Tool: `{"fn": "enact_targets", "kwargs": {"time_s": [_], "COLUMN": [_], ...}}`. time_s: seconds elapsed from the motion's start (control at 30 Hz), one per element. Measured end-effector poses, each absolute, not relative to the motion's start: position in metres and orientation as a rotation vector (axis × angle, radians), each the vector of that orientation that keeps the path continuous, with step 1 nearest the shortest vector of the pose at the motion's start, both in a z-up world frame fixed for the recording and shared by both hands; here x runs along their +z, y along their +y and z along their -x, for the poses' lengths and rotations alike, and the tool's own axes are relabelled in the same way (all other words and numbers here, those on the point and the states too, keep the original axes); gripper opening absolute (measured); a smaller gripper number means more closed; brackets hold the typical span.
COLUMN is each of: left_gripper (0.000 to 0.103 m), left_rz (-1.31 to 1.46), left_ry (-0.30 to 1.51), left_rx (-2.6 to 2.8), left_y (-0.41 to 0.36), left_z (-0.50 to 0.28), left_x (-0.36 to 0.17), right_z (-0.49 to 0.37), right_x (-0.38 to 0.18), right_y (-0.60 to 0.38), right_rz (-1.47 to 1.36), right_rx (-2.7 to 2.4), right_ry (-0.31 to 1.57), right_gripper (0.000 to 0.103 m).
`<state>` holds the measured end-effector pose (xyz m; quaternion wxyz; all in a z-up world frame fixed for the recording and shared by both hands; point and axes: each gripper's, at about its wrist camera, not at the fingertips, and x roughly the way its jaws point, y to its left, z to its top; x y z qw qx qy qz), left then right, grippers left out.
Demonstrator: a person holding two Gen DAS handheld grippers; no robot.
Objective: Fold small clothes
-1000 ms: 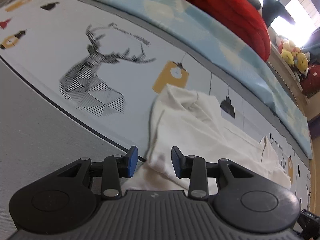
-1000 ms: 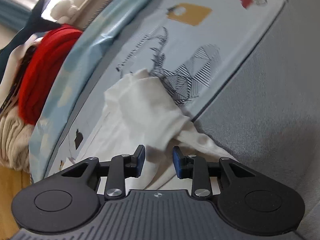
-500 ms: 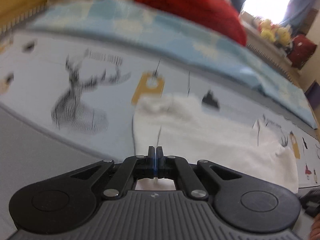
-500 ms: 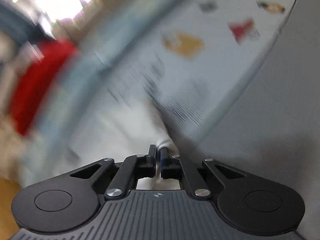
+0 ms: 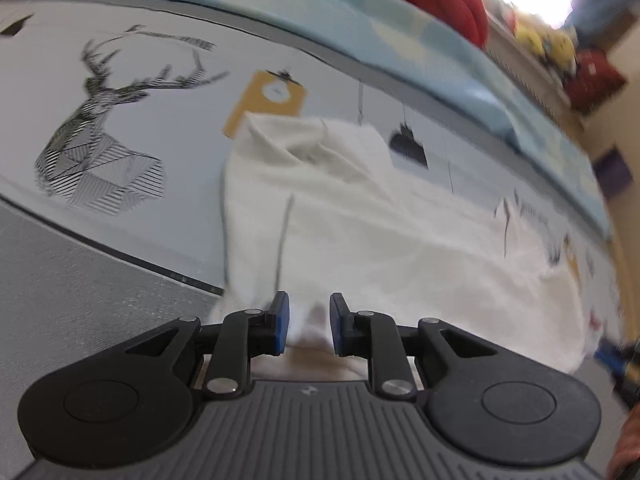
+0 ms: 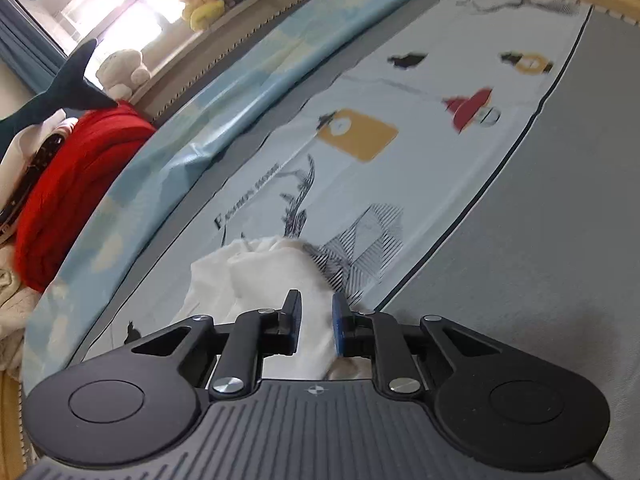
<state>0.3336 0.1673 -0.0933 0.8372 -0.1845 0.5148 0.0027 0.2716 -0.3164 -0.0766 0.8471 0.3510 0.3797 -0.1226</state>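
A white garment (image 5: 360, 232) is lying rumpled on the printed bed sheet (image 5: 160, 112), spreading across it with one end bunched into folds over the deer print and its near edge reaching the grey border.

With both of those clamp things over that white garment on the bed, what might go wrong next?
1. Both the left gripper and the right gripper have jaws opening over the white garment, with cloth in the gaps. Fabric could snag on a pad as they pull away, undoing the fold.
2. The garment's far end is bunched and wrinkled, so the fold may end up uneven.
3. Its near edge overlaps the bedspread's grey border, so it might slide toward the bed's side.
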Motion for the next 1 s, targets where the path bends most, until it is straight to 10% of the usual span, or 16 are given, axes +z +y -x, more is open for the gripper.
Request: {"fn": "enact_targets", "kwargs": {"time_s": [0.07, 0.37, 0.53, 0.6, 0.73, 1.0], "left_gripper": [0.0, 0.0, 0.036, 0.036, 0.0, 0.0], "left_rz": [0.289, 0.359, 0.379, 0.35, 0.31, 0.283], "left_ry": [1.108, 0.976, 1.078, 1.111, 1.103, 0.991], "left_rx": [0.027, 0.133, 0.031, 0.035, -0.006, 0.246], "left_y": [0.16, 0.196, 0.179, 0.171, 0.159, 0.18], "left_z": [-0.333, -0.315, -0.333, -0.336, -0.334, -0.31], "left_x": [-0.096, -0.053, -0.081, -0.092, -0.097, -0.056], "right_z": [-0.274, -0.288, -0.287, -0.285, -0.284, -0.285], "right_x": [-0.079, -0.092, -0.097, -0.092, -0.087, -0.076], "right_y": [-0.314, -0.303, -0.301, -0.3, -0.305, -0.294], "right_rz": [-0.742, -0.716, -0.727, -0.715, -0.711, -0.649], "right_rx": [-0.253, -0.216, -0.24, -0.239, -0.248, -0.216], "right_ry": [0.808, 0.851, 0.864, 0.848, 0.827, 0.773], "right_gripper": [0.018, 0.022, 0.022, 0.022, 0.023, 0.024]}}
